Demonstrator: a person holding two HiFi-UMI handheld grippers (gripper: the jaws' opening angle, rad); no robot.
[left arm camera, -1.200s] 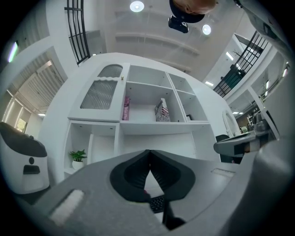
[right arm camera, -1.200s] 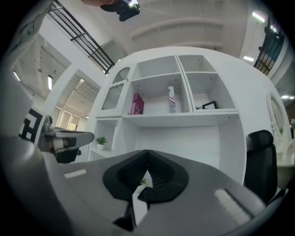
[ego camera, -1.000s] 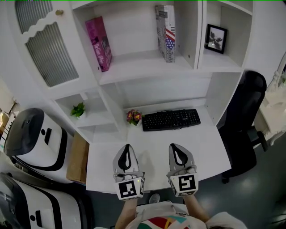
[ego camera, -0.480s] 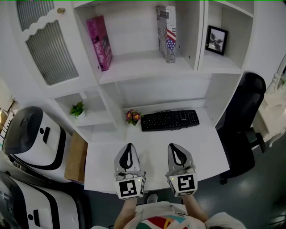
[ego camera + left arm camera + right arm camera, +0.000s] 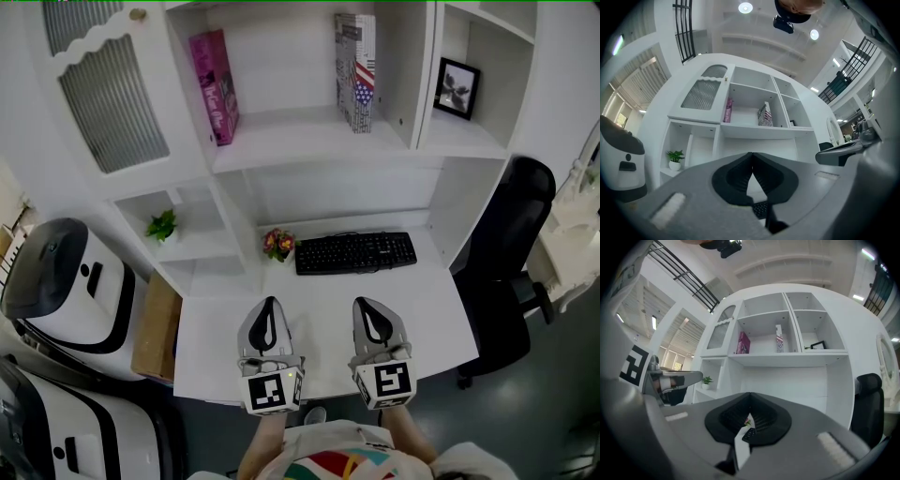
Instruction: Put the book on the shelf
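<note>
- The pink book [image 5: 214, 86] stood upright, leaning slightly, at the left end of the upper shelf [image 5: 300, 131]. Its spine carried pale lettering too small to read.
- A flag-patterned book [image 5: 356, 70] stood at the right end of the same compartment, against the divider. It showed stars and stripes, and its print was unreadable.
- Both books were well apart from the claws, high above and behind them, with open shelf space between the two books.
- The left claw [image 5: 270, 302] hung over the front of the desk [image 5: 319, 309] with its jaws closed together and nothing between them. In the left gripper view the books showed far beyond its tip.
- The right claw [image 5: 362, 302] hung just beside it, level, with its jaws likewise pressed together and empty.
- Each claw carried a marker cube [image 5: 265, 395] with black-and-white squares, facing the head camera.
- A black keyboard [image 5: 356, 252] lay at the back of the desk, with a small pot of flowers [image 5: 279, 245] just to its left.
- A lower side cubby held a small potted plant [image 5: 161, 228].
- The right-hand upper compartment held a framed picture [image 5: 457, 87], leaning back.
- A cabinet door [image 5: 108, 103] with ribbed glass closed off the upper left section.
- A black chair [image 5: 511, 244] stood to the right of the desk.
</note>
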